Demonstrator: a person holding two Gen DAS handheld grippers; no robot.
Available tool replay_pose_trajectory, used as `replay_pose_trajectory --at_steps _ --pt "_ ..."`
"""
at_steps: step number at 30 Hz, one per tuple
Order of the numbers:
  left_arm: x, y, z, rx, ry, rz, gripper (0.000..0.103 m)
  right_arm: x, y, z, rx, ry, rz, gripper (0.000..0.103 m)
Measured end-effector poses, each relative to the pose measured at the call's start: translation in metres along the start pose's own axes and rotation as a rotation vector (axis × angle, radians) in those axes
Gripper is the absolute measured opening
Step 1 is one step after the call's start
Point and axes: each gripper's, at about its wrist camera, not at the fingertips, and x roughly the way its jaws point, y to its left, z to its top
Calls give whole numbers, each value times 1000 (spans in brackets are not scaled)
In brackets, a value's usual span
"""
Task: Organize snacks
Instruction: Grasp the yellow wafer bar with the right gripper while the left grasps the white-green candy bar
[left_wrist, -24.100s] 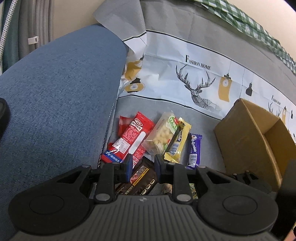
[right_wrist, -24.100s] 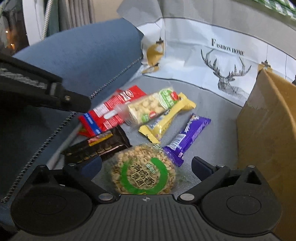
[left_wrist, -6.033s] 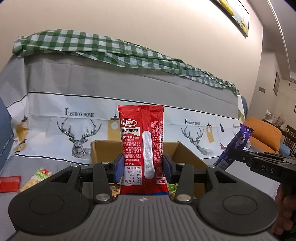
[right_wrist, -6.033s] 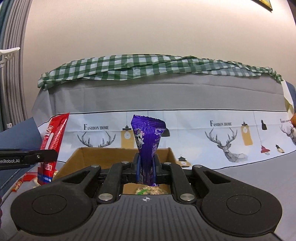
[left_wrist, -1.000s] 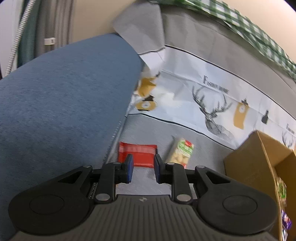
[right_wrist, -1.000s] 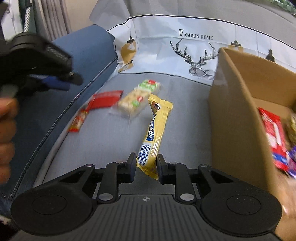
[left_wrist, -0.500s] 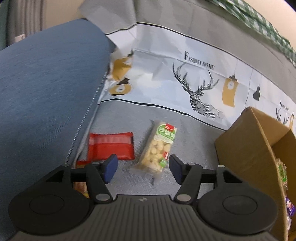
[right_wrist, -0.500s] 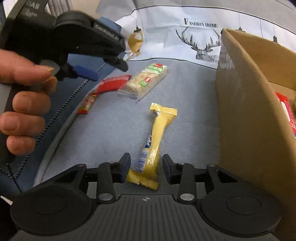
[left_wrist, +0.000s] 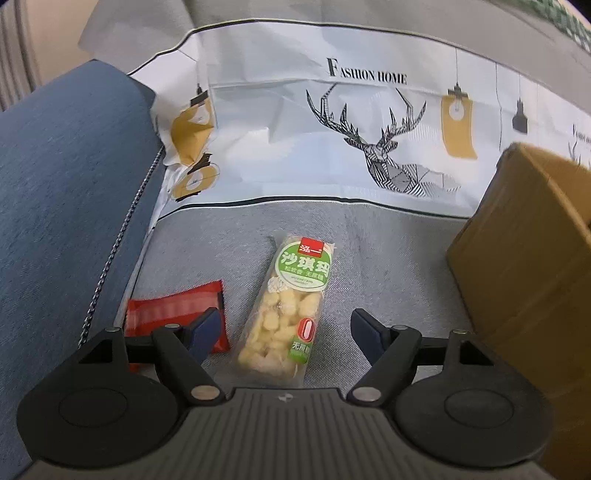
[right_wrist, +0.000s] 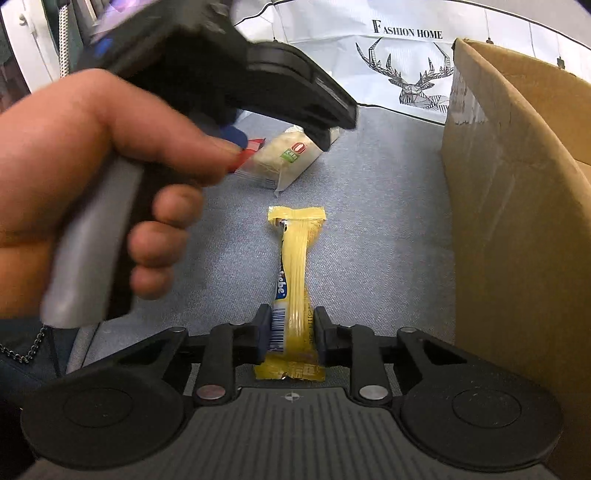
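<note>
Between right gripper (right_wrist: 290, 334) fingers, slim yellow snack bar (right_wrist: 293, 266), barcode showing

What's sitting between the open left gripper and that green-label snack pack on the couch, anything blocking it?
Nothing visible blocks it. The left gripper is open with the green-label snack pack lying flat between its fingers. The red packet lies beside it, partly under the left-hand finger, so it could get nudged.

Puffed-snack pack (left_wrist: 291, 306) on seat cover (left_wrist: 388, 251), flat packet (left_wrist: 173, 314) to left, cardboard box (left_wrist: 528, 258) to right
</note>
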Motion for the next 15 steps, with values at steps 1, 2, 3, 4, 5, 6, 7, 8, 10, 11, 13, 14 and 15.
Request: replay_pose_trajectory --at_steps 1,2,3,4,5,6,7,8,10,11,13,14,15 --pt "3 -1 0 3 8 6 81 0 0 0 -1 0 1 26" --pt "6 -2 -1 8 16 13 81 0 0 0 -3 -1 1 26" --pt "8 -3 -2 15 23 22 81 0 0 0 -5 -1 1 26" --pt "9 -4 -4 23 31 33 79 -1 0 0 -6 -1 1 26" --pt "11 -4 -5 31 38 41 75 -1 0 -1 -6 -2 1 26" --pt "12 -4 -6 40 49 50 62 0 -1 -1 -7 -2 1 26" --pt "12 -3 -8 44 57 55 51 0 -2 0 -8 -3 1 26" --pt "11 -2 -8 44 56 50 47 0 -2 0 -9 -4 1 26" --pt "4 4 -11 27 59 37 40 0 -2 0 -11 -6 1 26" --pt "0 6 -12 21 63 37 40 0 -2 0 -12 -8 0 26" --pt "-11 11 -15 -1 82 29 40 0 -1 -1 -11 -12 0 26" --pt "-18 14 -18 -17 95 24 40 0 -1 -2 -12 -14 0 26" --pt "-24 17 -21 -35 110 18 40 -1 -1 -2 -12 -14 1 26"
